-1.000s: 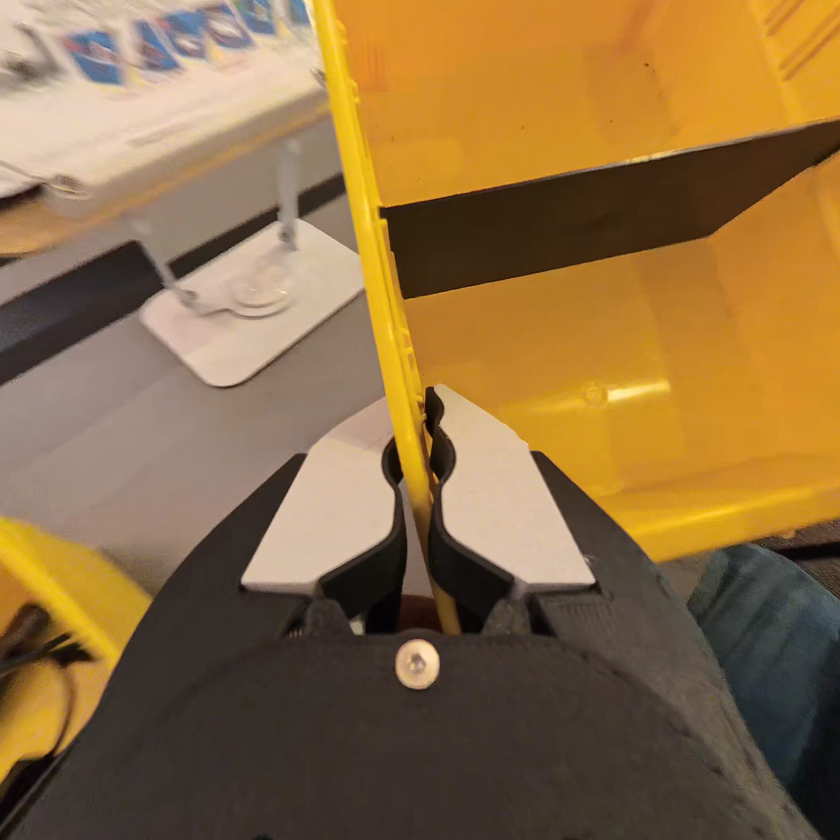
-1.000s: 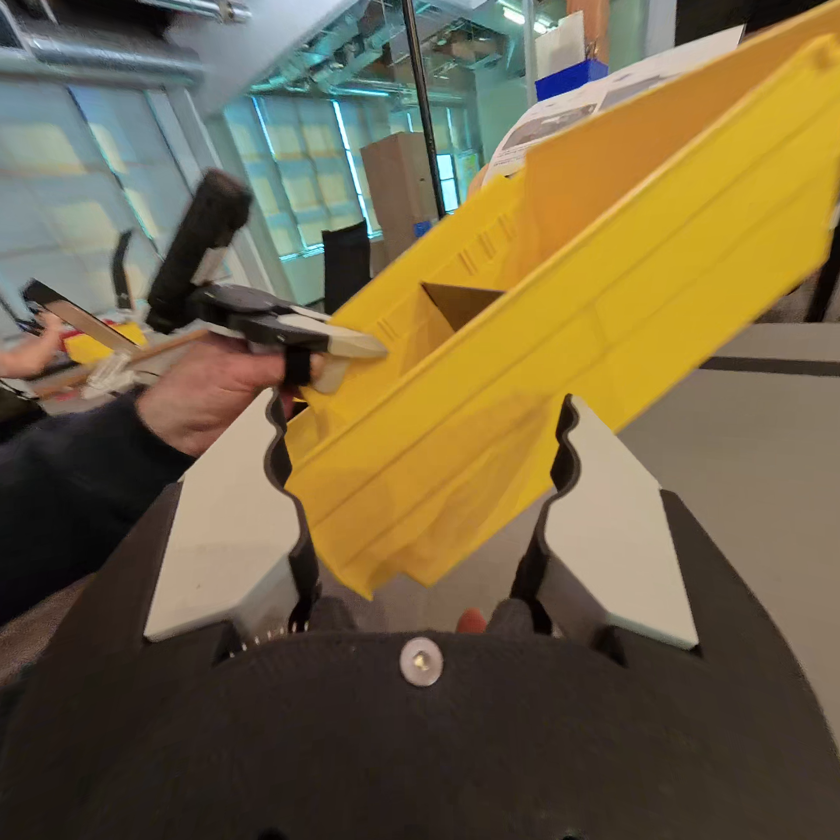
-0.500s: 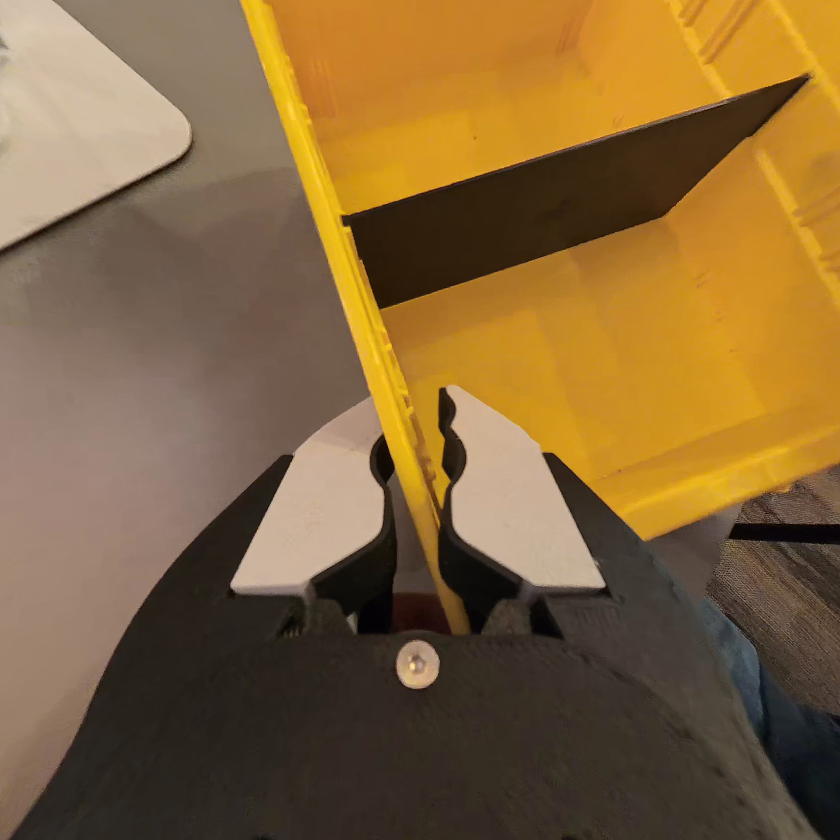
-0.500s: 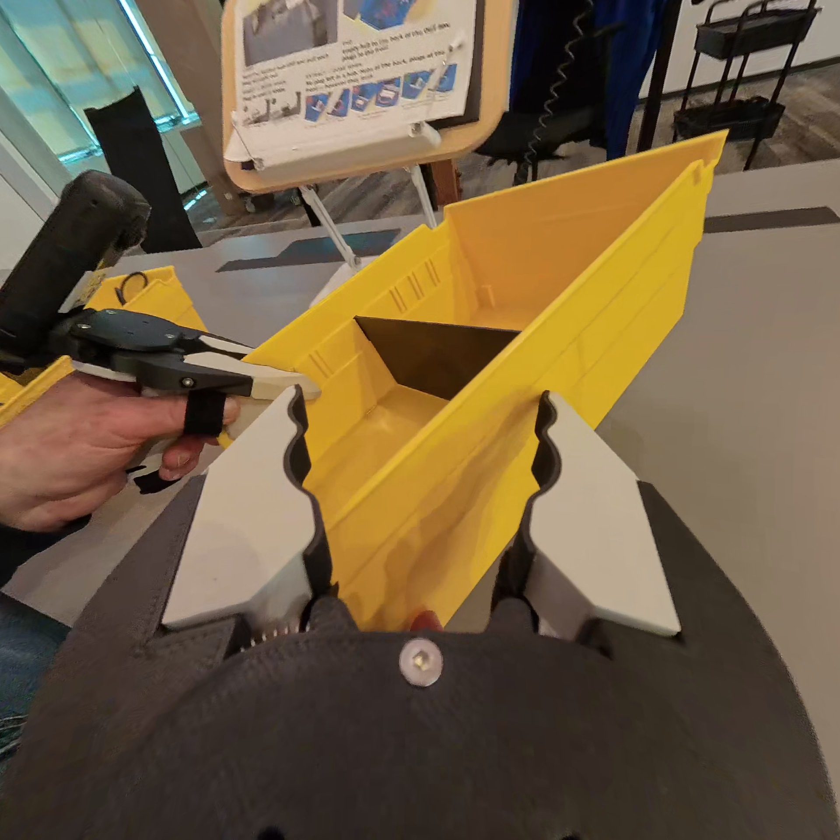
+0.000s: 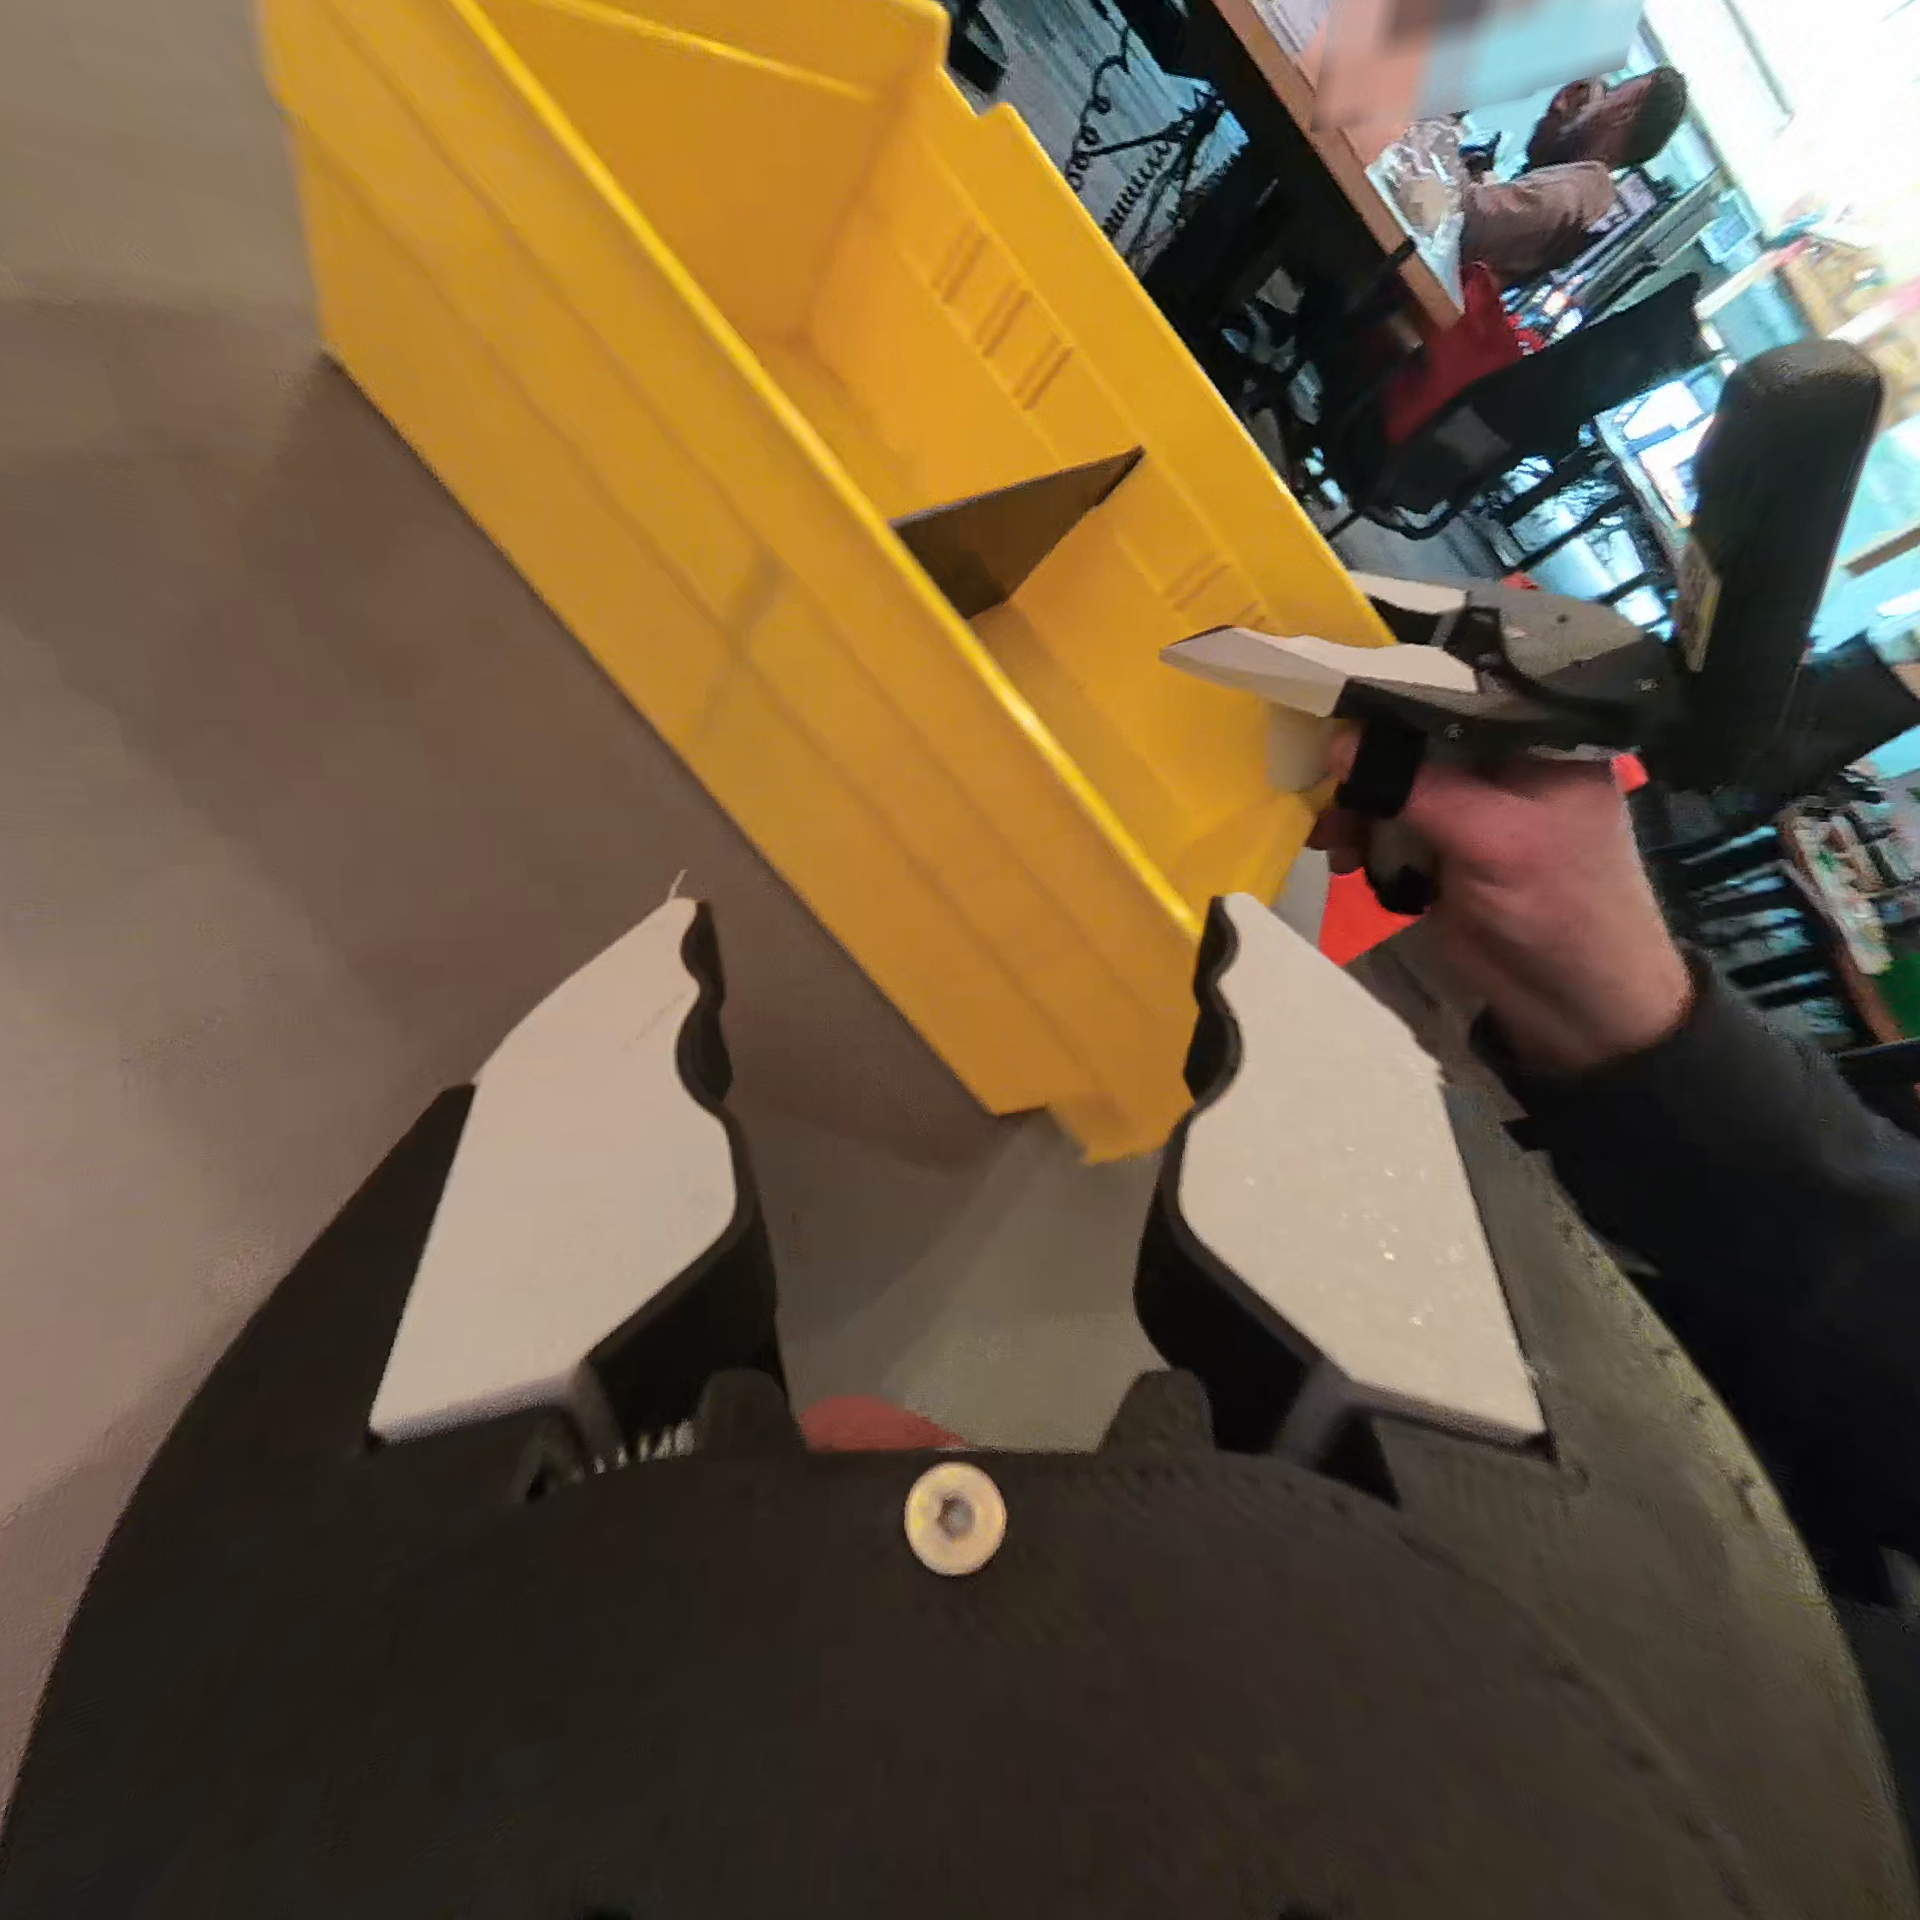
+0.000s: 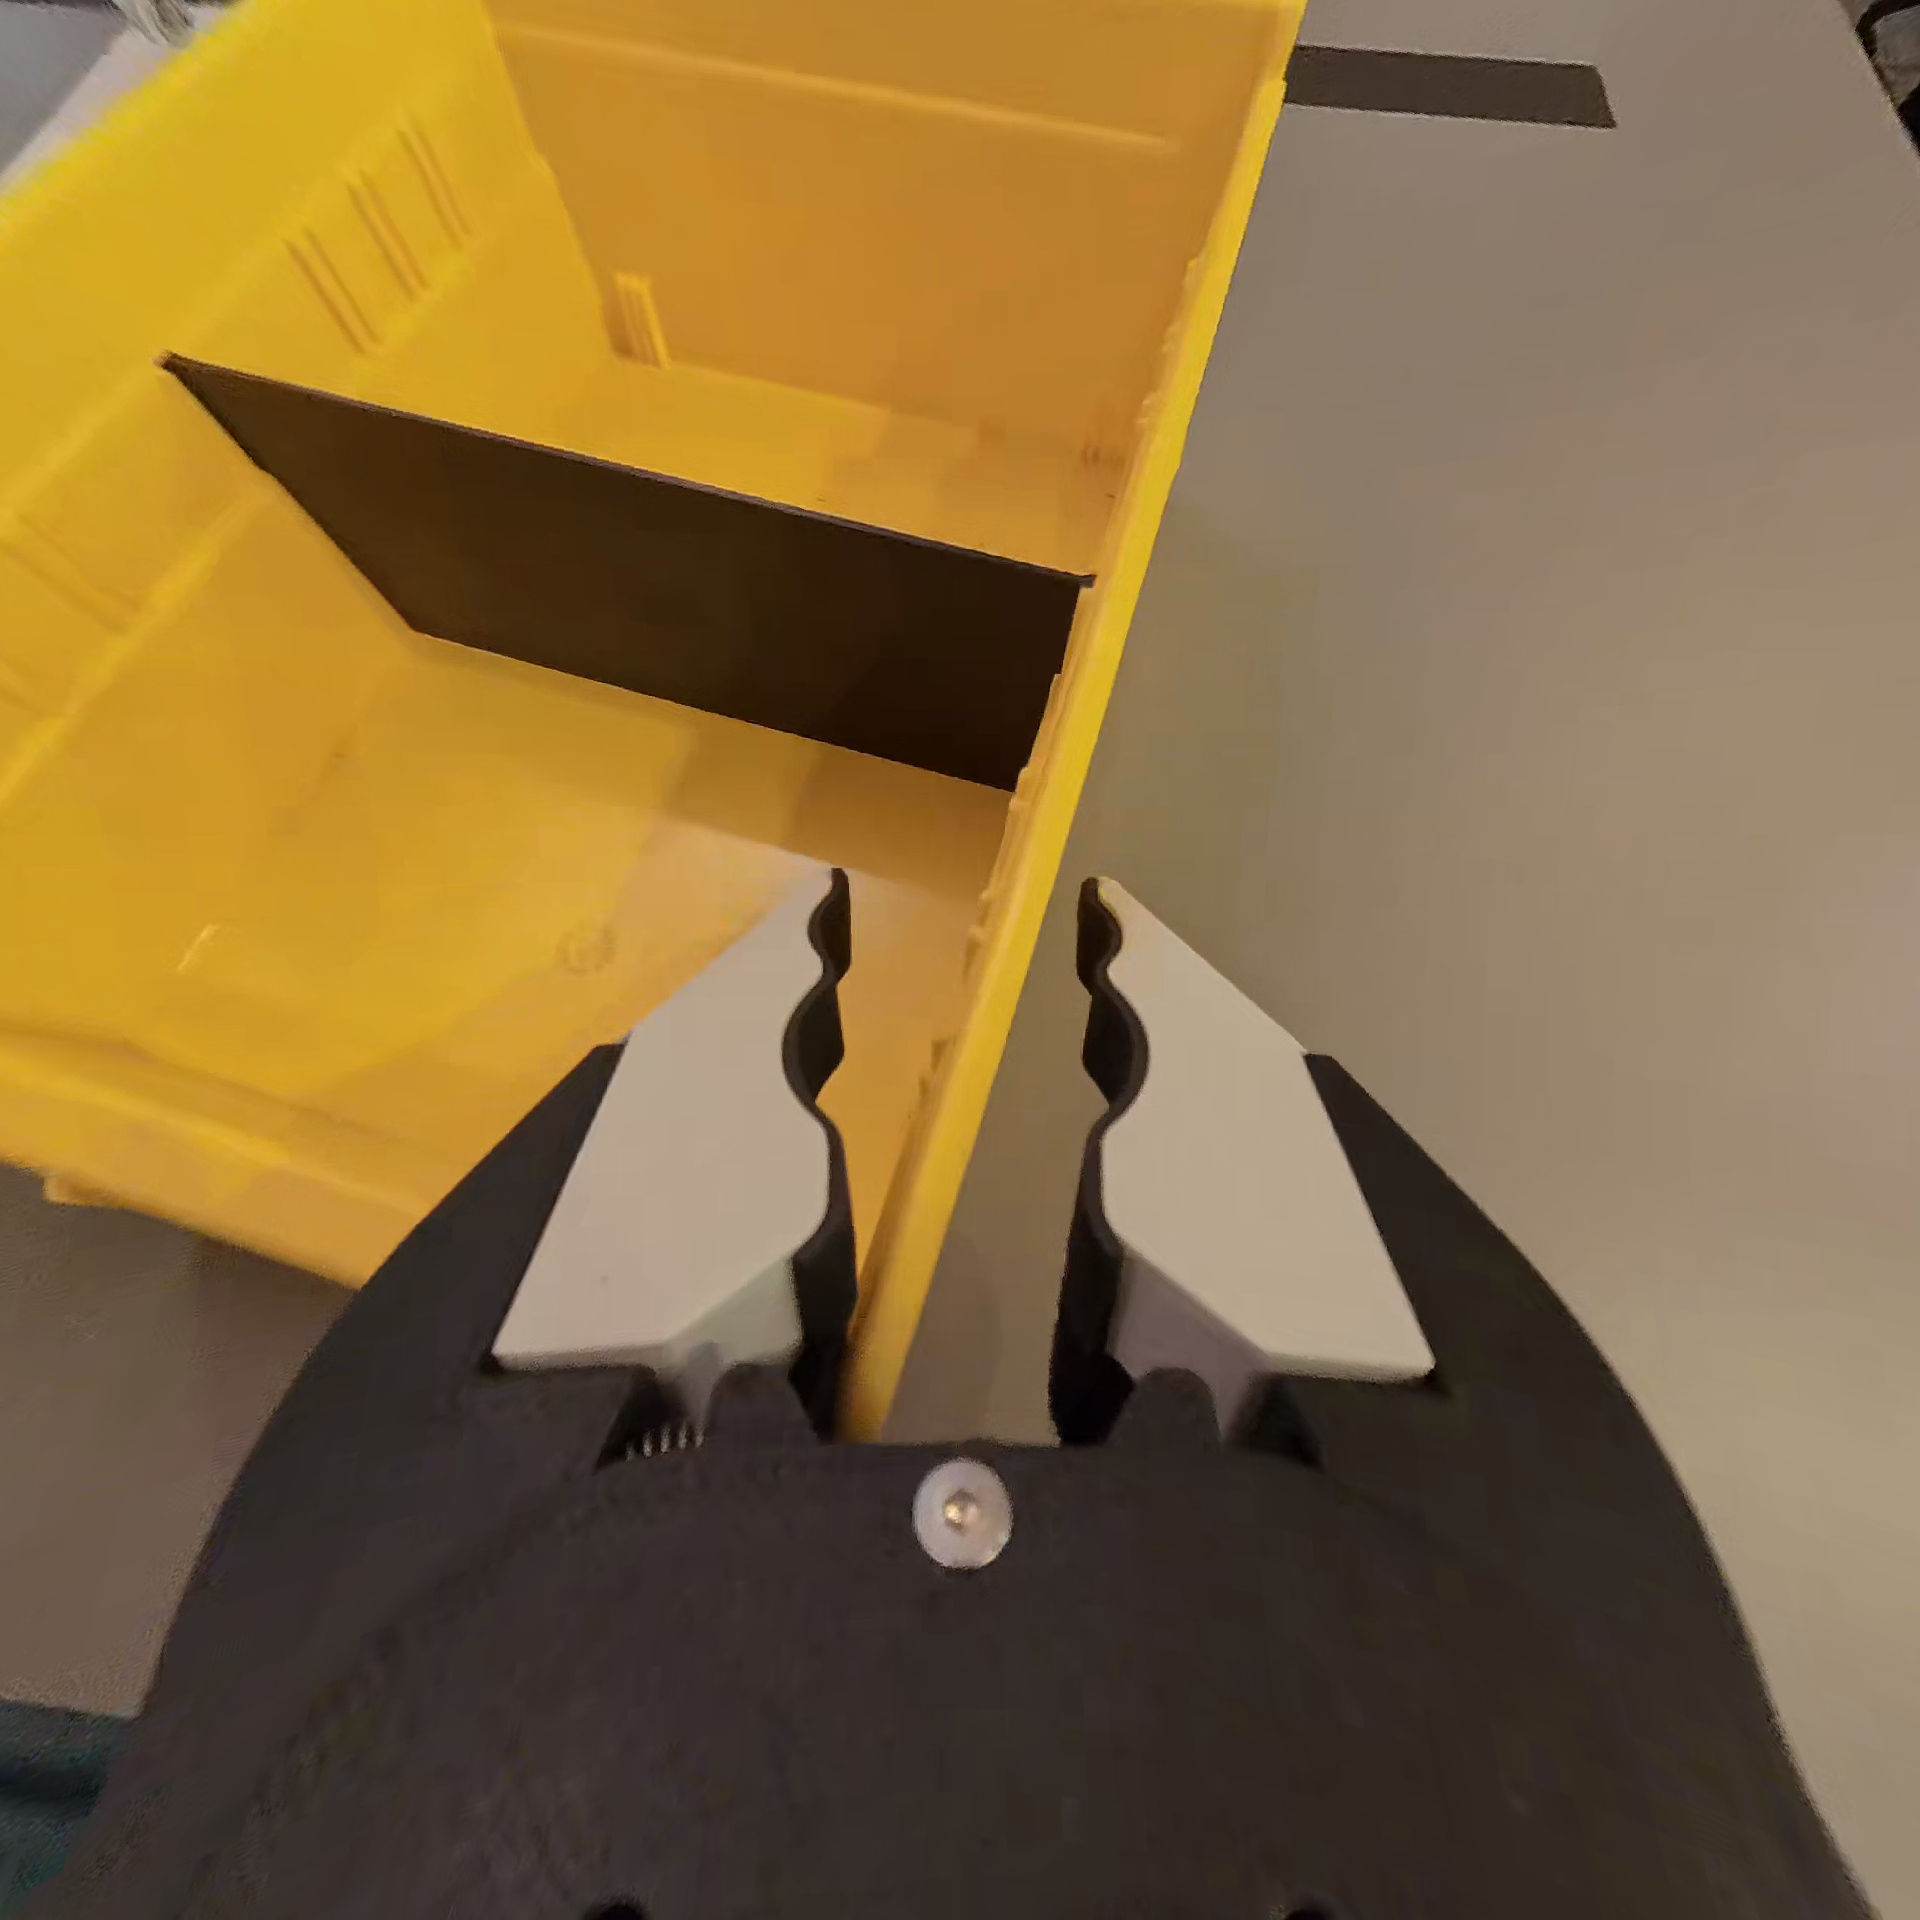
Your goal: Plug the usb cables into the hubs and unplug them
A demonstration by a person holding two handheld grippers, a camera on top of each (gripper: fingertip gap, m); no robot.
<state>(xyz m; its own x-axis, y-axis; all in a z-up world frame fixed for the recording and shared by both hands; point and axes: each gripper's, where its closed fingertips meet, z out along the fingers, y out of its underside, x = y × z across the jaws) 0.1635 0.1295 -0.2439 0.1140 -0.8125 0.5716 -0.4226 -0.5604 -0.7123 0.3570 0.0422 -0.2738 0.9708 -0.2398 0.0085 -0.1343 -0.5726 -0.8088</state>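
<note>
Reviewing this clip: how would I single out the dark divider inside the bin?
Find the long yellow plastic bin seen against the grey table. Across its inside stands a flat black divider panel, splitting it in two. It is the only dark part among all-yellow walls.

Left gripper (image 5: pixel 951 940): black textured body, pale grey wavy-edged fingers (image 5: pixel 582 1195), one silver screw (image 5: pixel 954 1525). Right gripper (image 6: pixel 961 904): same build. Dark sleeve (image 5: pixel 1725 1174).

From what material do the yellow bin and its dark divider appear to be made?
The yellow bin looks like moulded plastic with a slight sheen: it has ribbed walls, moulded slots and soft highlights. The dark divider is a thin, flat, matte sheet, dark brown or black; it may be plastic or stiff card, but the pictures cannot settle which.
</note>
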